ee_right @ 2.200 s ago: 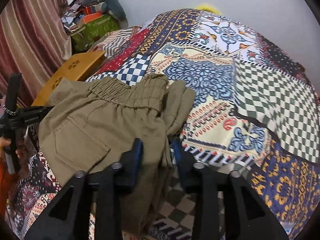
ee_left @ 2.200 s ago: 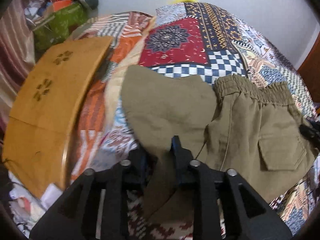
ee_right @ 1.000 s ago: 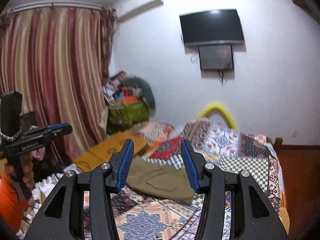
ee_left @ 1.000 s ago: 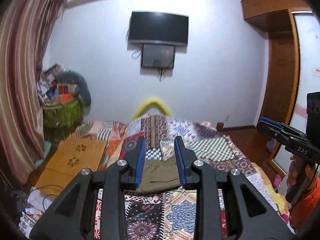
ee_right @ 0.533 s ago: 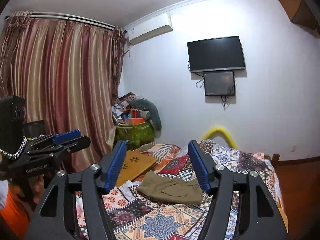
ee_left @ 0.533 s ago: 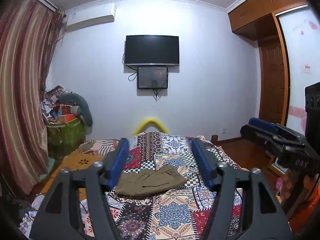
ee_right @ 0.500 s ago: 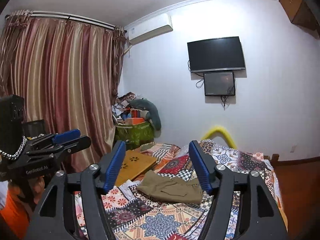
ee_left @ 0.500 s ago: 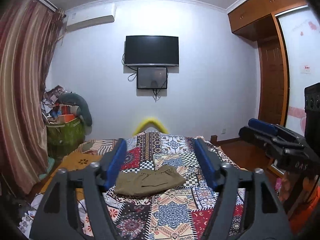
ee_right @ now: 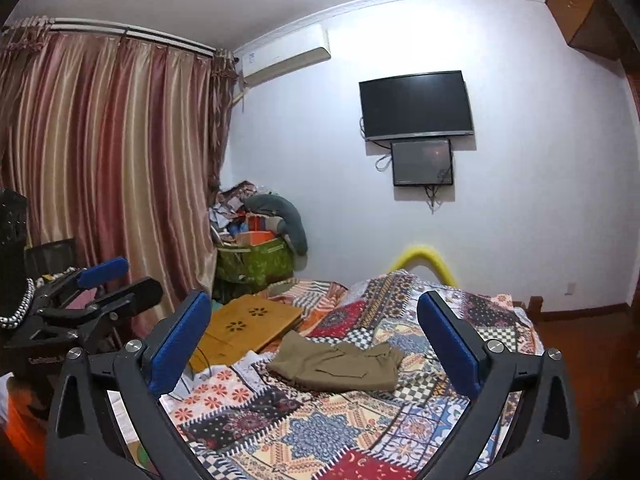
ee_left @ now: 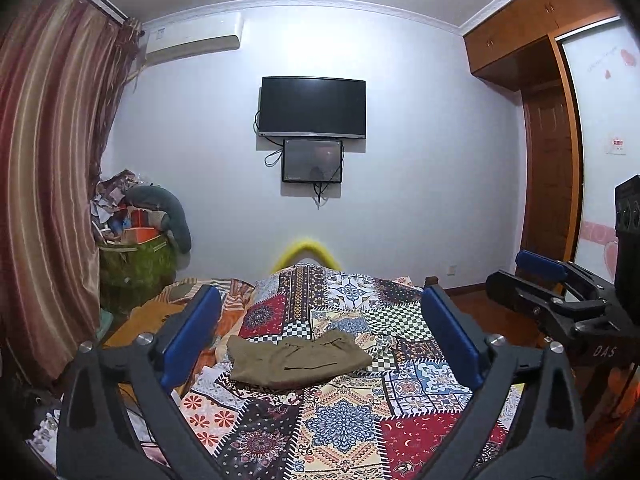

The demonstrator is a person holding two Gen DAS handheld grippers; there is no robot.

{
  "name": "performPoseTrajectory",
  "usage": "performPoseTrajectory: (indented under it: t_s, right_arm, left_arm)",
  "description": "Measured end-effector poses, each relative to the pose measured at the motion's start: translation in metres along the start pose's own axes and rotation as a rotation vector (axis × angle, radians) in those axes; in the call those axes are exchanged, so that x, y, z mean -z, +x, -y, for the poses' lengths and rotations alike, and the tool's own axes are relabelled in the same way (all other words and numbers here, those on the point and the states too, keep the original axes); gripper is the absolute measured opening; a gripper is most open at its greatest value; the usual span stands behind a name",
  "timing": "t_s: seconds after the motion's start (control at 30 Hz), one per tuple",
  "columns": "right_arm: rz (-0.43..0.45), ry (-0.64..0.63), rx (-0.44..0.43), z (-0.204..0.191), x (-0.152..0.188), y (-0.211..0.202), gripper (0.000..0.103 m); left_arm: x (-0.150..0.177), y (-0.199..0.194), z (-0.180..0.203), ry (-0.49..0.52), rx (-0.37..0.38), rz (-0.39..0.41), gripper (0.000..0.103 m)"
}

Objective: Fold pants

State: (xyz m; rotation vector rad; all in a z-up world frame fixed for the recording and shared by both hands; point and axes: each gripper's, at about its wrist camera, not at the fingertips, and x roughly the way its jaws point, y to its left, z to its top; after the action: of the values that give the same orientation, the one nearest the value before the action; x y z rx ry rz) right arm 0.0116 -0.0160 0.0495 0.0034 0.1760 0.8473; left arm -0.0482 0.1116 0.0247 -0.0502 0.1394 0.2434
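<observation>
Lying folded, olive pants point(ee_left: 298, 362)

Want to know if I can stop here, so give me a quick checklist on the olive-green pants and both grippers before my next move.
1. Olive-green cloth pants folded into a compact bundle: ok.
2. Pants lying on the patchwork bedspread: ok.
3. Left gripper opening, nothing between its fingers: ok.
4. Right gripper opening, nothing between its fingers: ok.
5. Bundle clear of the wooden lap table: ok.
6. Fold edges neat: cannot tell.
</observation>
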Motion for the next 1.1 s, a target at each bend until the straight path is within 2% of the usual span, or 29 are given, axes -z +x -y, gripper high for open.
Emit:
performPoseTrajectory:
  t_s: [0.53,1.1]
  right_arm:
    - [-0.001,0.012,0.016,0.003,0.002,-0.010,0.103]
    - [-0.003,0.017,0.014,0.004,0.000,-0.013,0.103]
  left_arm:
    - [0.007,0.012,-0.003,-0.024,0.020,-0.033,0.102]
    - [0.009,0.013,-0.003,-0.017,0.033,-0.035,0.102]
